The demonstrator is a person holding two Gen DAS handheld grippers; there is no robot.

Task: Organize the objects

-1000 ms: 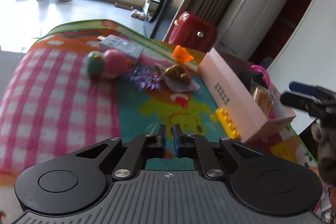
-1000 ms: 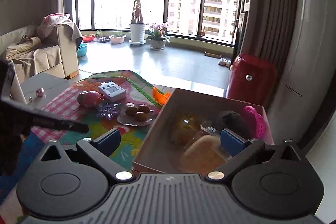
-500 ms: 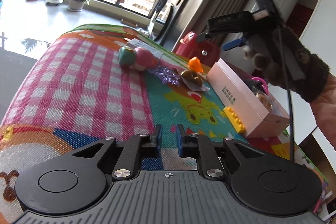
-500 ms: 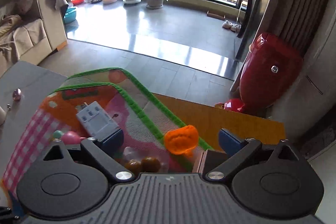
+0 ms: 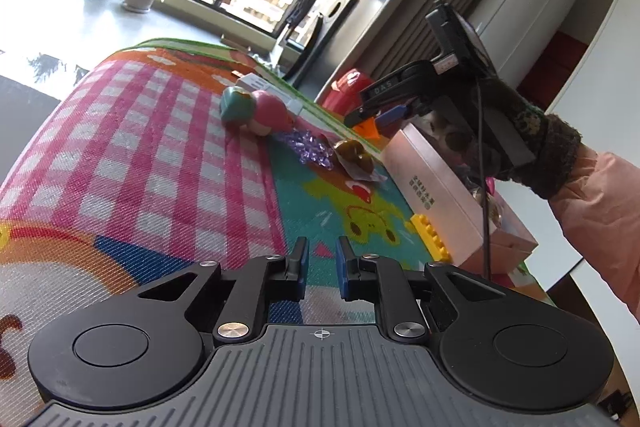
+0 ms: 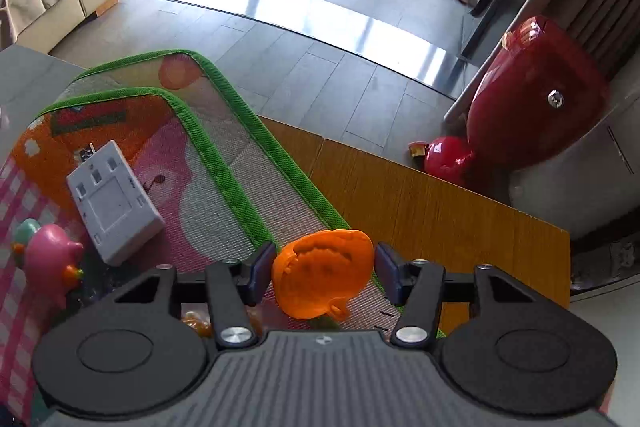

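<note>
Right gripper closing around an orange toy near the mat's far edge, with the sorting partly done.

The orange toy, a glossy moulded plastic shell with ridges and a small tab, lies on the woven play mat by its green border, between the blue pads of the right gripper. Its jaws have just been narrowing and stand half open, a sliver of gap showing at each pad, so no grip yet. The pink cardboard box already holds several items. Still loose on the mat are a yellow studded brick touching the box, brown rounded pieces, purple crystal beads, a smooth pink-and-teal figure and a flat grey device. The left gripper hovers nearly closed, holding nothing.
</note>
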